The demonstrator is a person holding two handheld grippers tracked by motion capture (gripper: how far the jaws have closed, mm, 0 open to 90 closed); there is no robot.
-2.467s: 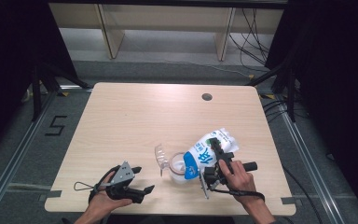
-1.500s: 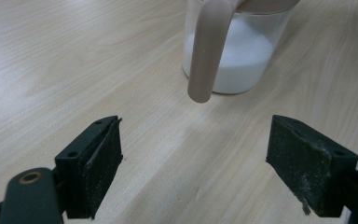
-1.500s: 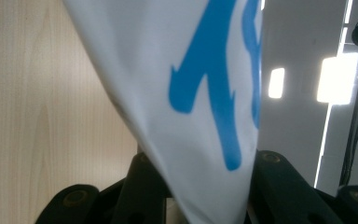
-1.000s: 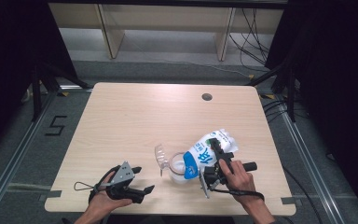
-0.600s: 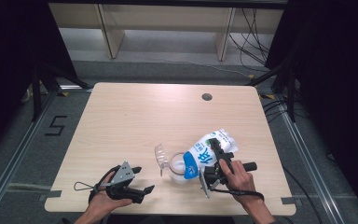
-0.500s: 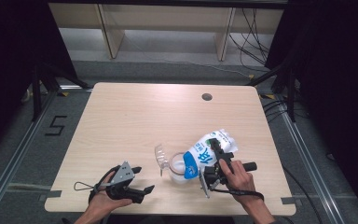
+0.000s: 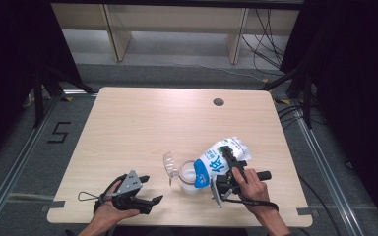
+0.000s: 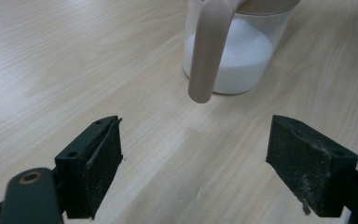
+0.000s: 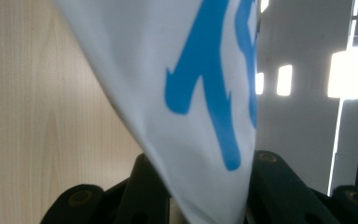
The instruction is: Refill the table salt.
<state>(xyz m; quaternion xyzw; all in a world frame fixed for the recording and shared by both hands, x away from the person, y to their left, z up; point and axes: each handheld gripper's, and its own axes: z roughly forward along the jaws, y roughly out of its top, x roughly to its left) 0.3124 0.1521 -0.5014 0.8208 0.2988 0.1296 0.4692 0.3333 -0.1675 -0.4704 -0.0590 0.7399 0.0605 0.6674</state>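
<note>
A white bag with blue print [image 7: 220, 158] hangs tilted, its blue end down over a clear jar [image 7: 189, 174] that holds white powder. My right gripper [image 7: 230, 166] is shut on the bag; in the right gripper view the bag [image 9: 186, 93] is pinched between the black jaws of that gripper [image 9: 205, 186]. The jar's clear flip lid [image 7: 169, 165] stands open to its left. My left gripper [image 7: 151, 188] rests open near the table's front edge, left of the jar. Its own view has the jar [image 8: 235, 60] and a beige flap [image 8: 207, 51] ahead of the left gripper [image 8: 200, 172], apart from both pads.
The wooden table [image 7: 152, 123] has a round cable hole [image 7: 218, 102] at its far right. Metal floor rails run along both sides, and wooden shelf legs stand beyond the far edge. Cables lie on the floor at the right.
</note>
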